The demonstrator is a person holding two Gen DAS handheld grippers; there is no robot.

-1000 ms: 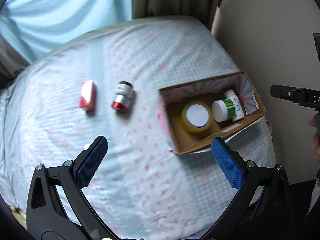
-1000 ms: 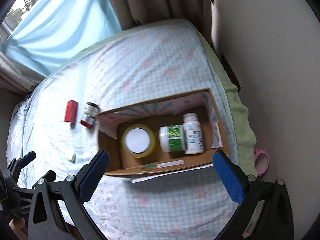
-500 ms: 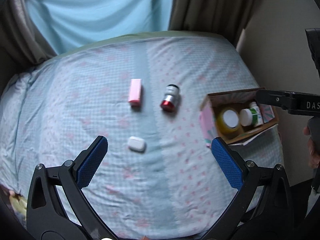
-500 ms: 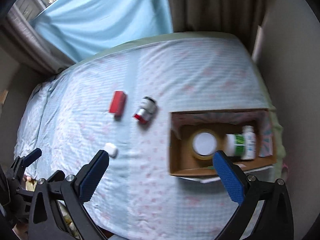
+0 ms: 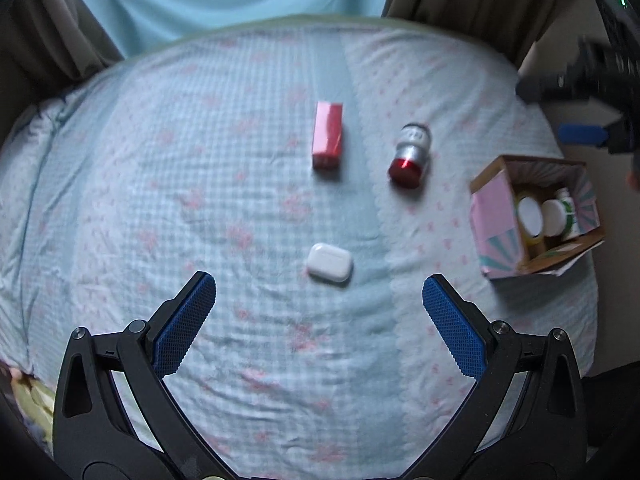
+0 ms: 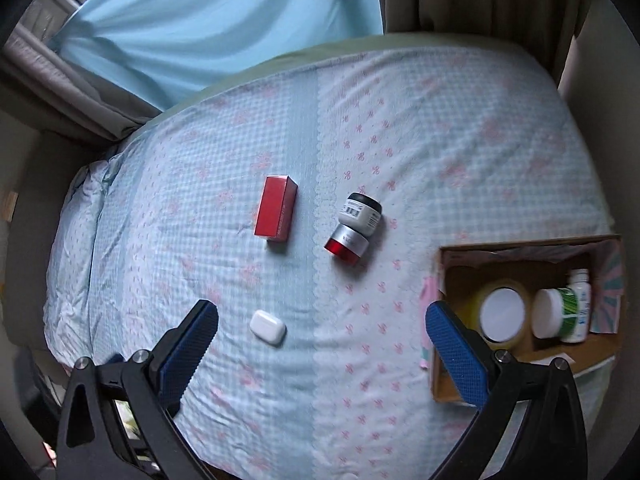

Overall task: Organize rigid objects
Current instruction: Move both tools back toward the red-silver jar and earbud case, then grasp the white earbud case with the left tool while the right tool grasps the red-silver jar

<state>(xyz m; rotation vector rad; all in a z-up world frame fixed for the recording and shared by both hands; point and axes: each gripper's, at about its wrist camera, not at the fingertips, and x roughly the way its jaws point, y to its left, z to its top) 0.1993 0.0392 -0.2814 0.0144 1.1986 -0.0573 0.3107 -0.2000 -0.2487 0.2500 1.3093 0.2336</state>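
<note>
Bed: checked blue quilt, pink bows.
Cardboard box: open, at the bed's right edge, holding tape roll and bottles.
Left gripper, right gripper: jaws spread, empty, hovering above the bed.
Red carton: rectangular, lying flat.
Red-capped jar: cylindrical, on its side, beside the carton.
White case: rounded, smooth, nearest the left gripper.

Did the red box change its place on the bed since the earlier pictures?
No. The red box lies just left of the red-capped jar on the bedsheet, as before; only the cameras moved.
</note>
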